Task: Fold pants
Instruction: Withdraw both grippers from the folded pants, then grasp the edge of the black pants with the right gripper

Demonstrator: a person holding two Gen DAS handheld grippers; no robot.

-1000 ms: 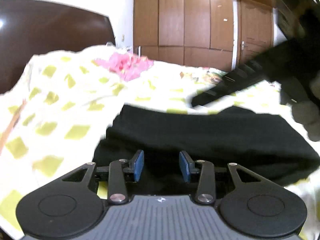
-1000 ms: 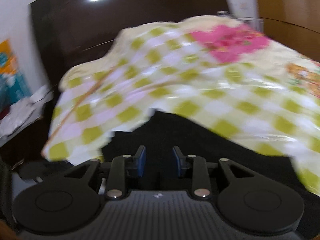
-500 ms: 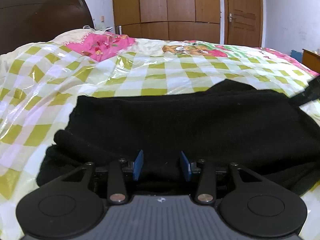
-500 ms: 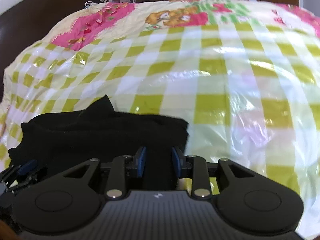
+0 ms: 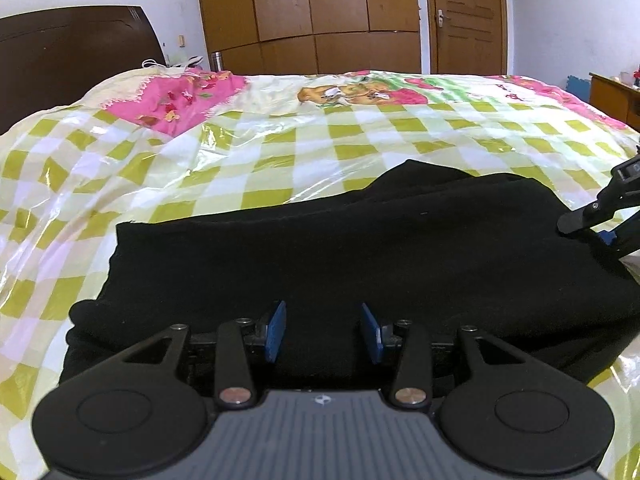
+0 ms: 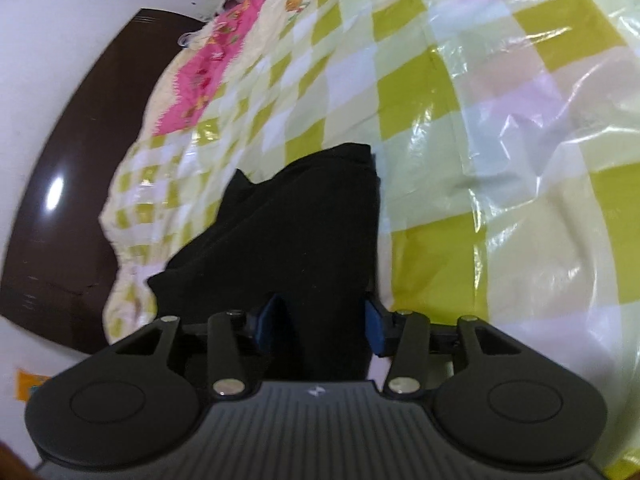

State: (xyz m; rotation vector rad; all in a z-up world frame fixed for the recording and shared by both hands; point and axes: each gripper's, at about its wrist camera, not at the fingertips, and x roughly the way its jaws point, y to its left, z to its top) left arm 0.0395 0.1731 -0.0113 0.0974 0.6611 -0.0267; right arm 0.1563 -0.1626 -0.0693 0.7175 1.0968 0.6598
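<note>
Pants (image 5: 340, 264) lay crosswise before left gripper (image 5: 323, 332), jaws apart, empty; right gripper (image 6: 320, 326) gaped astride their end.

The right tongs (image 5: 612, 216) are cut off by the frame edge; black pants (image 6: 296, 240) hide their near blue pads.

Bright, even indoor light, glare streaked the plastic-covered bedspread (image 6: 520, 128) toward 2 o'clock, a hot reflection sat on the dark headboard (image 6: 54, 194) at 9 o'clock, black pants (image 5: 360, 256) lost fold detail, fisheye bending and dark corners, right wrist view slightly soft.
</note>
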